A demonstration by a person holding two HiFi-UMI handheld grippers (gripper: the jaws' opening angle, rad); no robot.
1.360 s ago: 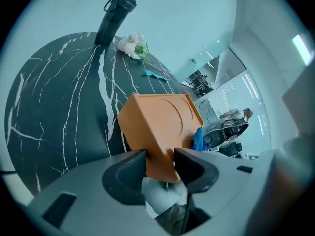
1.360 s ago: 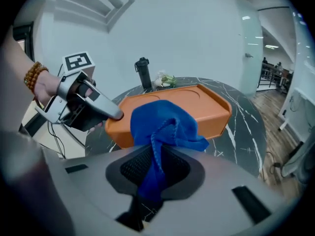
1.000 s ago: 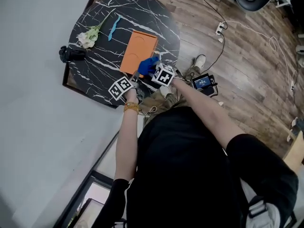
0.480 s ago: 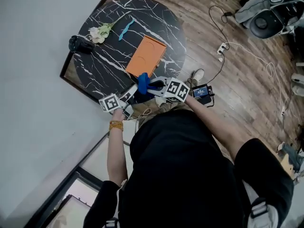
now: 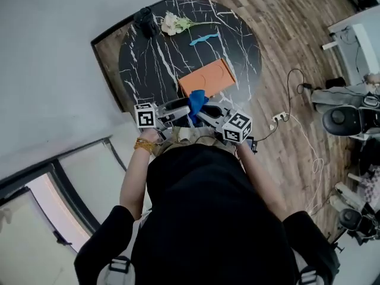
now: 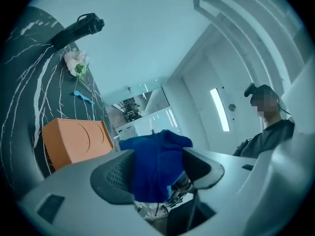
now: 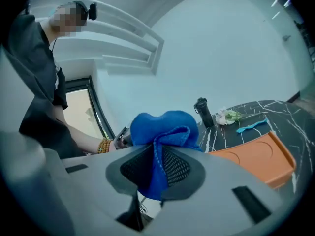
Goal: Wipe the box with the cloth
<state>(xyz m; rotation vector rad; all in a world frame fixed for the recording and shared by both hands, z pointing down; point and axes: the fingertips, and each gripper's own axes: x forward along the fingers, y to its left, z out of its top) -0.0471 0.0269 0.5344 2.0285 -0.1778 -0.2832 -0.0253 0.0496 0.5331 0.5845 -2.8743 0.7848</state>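
Observation:
The orange box (image 5: 206, 79) lies on the round black marble table (image 5: 148, 64), near its edge closest to me. A blue cloth (image 5: 197, 104) hangs in the air just off that edge, bunched up in my right gripper (image 5: 205, 113), which is shut on it; the right gripper view shows the cloth (image 7: 165, 129) pinched between the pads. My left gripper (image 5: 181, 105) faces it from the left. Its jaws have just been opening and stand wide around the cloth (image 6: 155, 166) without pressing it. The box (image 6: 74, 141) is seen beyond them.
At the table's far side stand a black bottle (image 5: 146, 21), a white flower (image 5: 173, 22) and a small blue item (image 5: 203, 38). A power strip with cables (image 5: 279, 117) lies on the wood floor to the right, beside a chair base (image 5: 341, 120). A wall and window run along the left.
Both grippers have lifted from the box's near end up and back toward me, carrying the cloth off the table. The left jaws have spread wider. The head view has swung round.

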